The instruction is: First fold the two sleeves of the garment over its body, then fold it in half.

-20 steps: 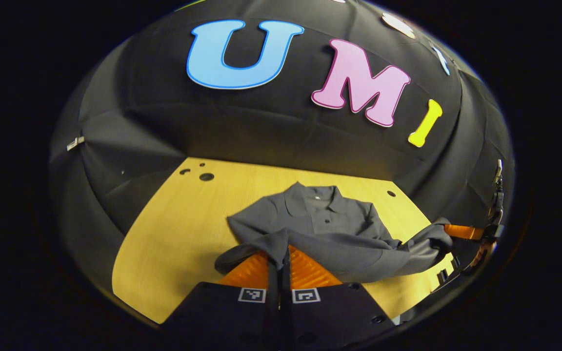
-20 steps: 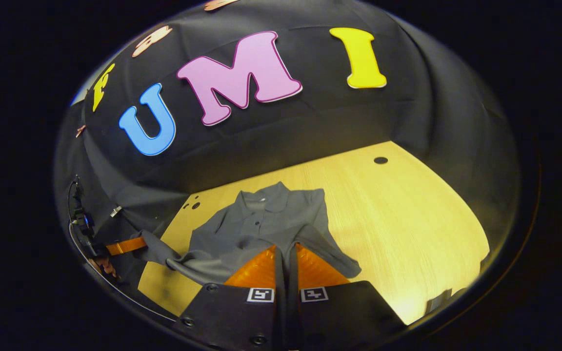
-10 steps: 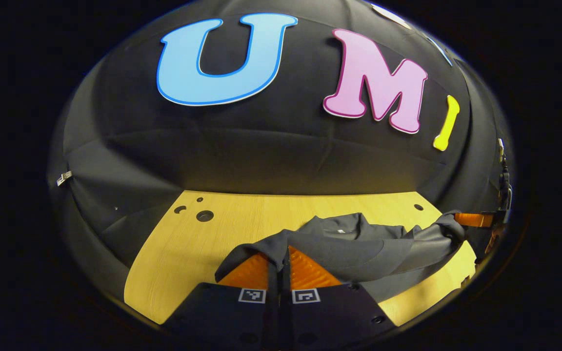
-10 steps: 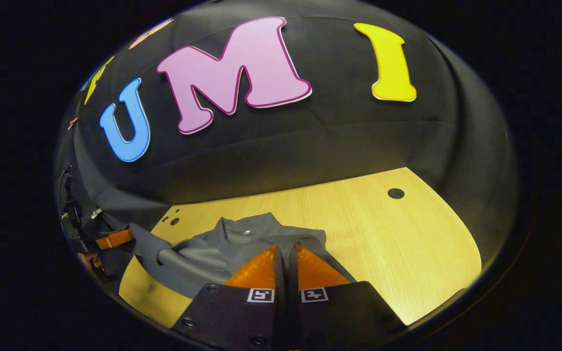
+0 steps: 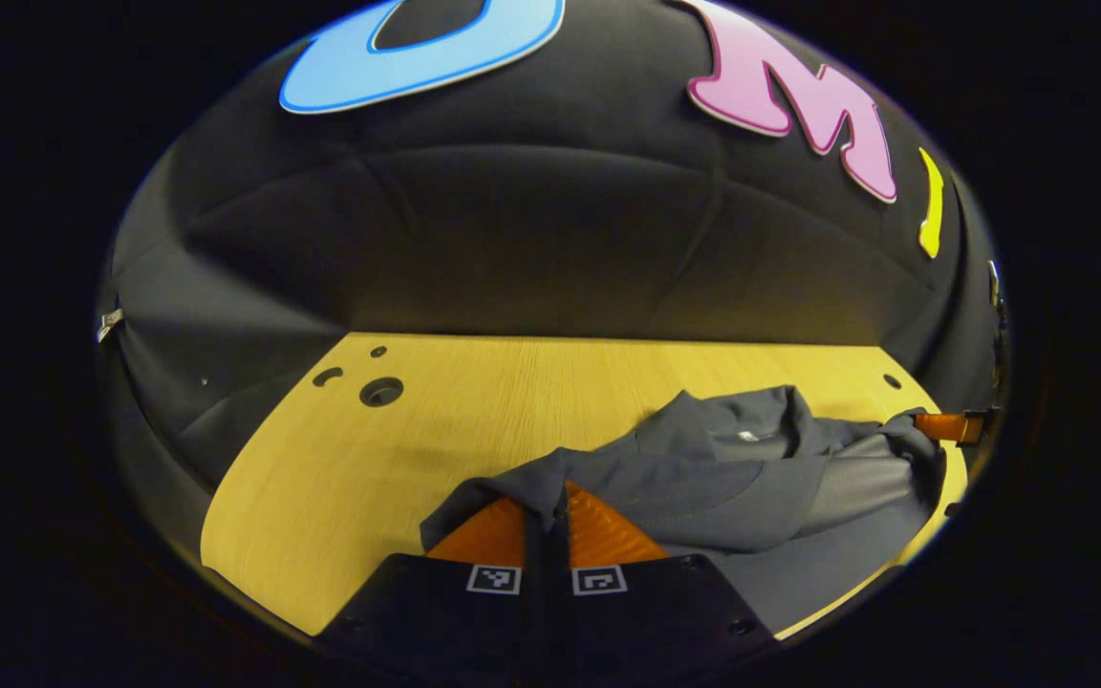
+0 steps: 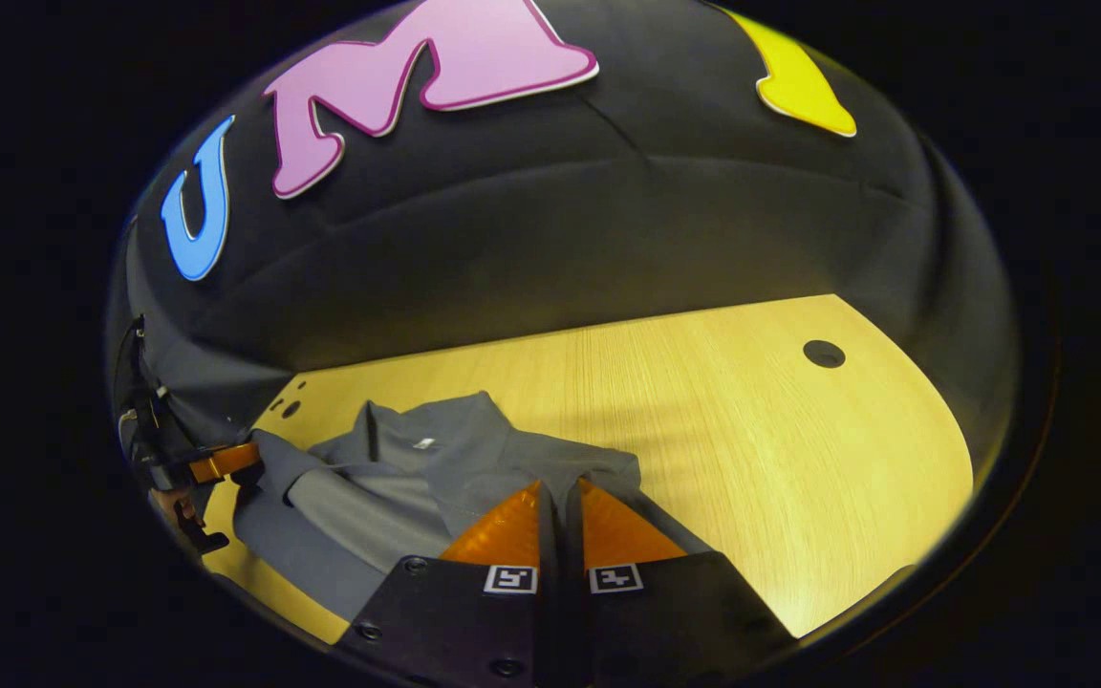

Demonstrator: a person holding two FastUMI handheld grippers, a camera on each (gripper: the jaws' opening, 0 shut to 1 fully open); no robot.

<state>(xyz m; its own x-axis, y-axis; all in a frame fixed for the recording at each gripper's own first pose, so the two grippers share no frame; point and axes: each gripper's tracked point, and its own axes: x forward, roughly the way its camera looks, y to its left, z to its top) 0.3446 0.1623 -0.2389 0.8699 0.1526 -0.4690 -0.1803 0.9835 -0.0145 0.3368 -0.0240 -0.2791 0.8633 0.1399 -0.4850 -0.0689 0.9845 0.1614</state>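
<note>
Warm light pools on the worktop [image 6: 780, 449] (brightest toward the near right edge in the right gripper view), the wall stays dim, fisheye bending curves every edge, focus crisp throughout.

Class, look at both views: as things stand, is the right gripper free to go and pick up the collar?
Probably not. The right gripper is shut on the shirt hem, as is the left gripper. The collar lies bare ahead, but it would have to let go first.

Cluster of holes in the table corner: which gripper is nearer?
Left. In the right gripper view, the left gripper sits just beside the holes; the right gripper is across the garment from them.
</note>
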